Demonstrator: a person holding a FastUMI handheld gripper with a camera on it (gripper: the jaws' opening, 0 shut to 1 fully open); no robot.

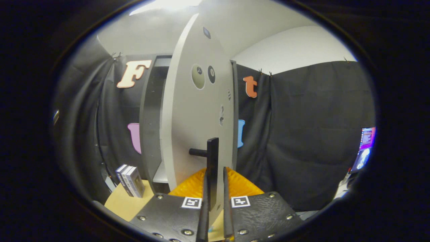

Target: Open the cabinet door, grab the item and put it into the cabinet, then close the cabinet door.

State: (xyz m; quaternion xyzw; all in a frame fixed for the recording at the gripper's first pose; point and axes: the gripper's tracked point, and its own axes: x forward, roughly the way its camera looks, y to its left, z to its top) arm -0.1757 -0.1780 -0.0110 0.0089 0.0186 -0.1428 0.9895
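Observation:
The pale grey cabinet door (198, 111) stands partly open, swung out towards me with its edge facing me. Its black bar handle (212, 158) stands upright between my fingers, and my gripper (215, 181) is shut on it. To the left of the door, the dark cabinet frame (149, 114) shows a light shelf (161, 174) inside. Several small boxes (130, 180) stand upright on the tan tabletop (126, 203), left of the cabinet and well left of my fingers.
Black cloth walls close in the booth behind and to the right of the cabinet. A lit monitor (366, 148) stands far off to the right. The tabletop's front edge runs just left of my fingers.

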